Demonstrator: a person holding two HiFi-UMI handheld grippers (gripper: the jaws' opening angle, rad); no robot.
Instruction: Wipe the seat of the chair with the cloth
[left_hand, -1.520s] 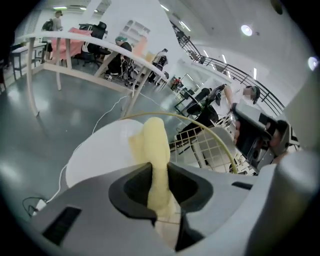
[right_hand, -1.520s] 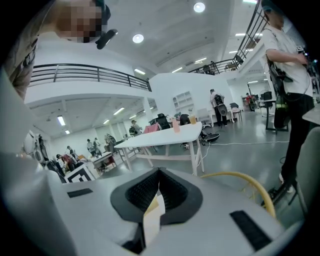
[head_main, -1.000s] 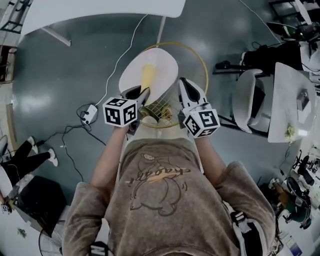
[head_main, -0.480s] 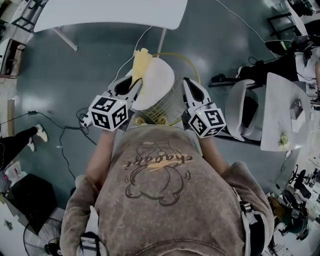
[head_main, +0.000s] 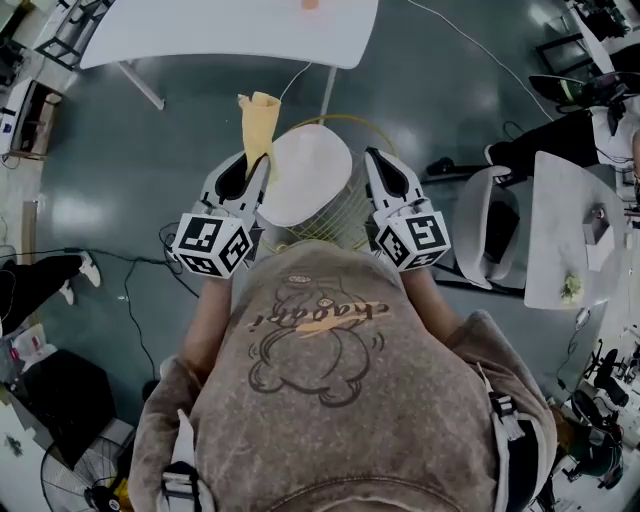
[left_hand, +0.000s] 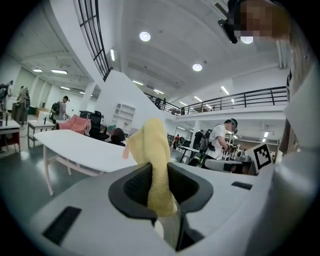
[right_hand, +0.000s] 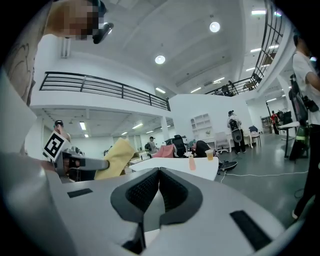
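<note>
We judge the wiping is not on the seat at this moment: the cloth is in hand but held in the air, so the step is bringing it to the chair. The next move calls for tipping the left gripper (head_main: 255, 165) down and to the right until the loose end lies flat on the seat, then dragging it across with steady pressure. Nearest us, both grippers sit just in front of our chest, one on each side of the chair. The left one has its jaws pinched on the yellow cloth (left_hand: 152, 150), which stands up out of the pads in a loose fold with no gap showing beside it. The right gripper (right_hand: 159, 185) has its pads pressed together with nothing between them, and it touches nothing. Just beyond and between the grippers lies the white seat (head_main: 310, 170) on its wire frame (head_main: 345, 215), bare on top. The cloth's free end rises just beside the seat's far left edge, apart from it. Farther off stands a white table (head_main: 200, 30).
</note>
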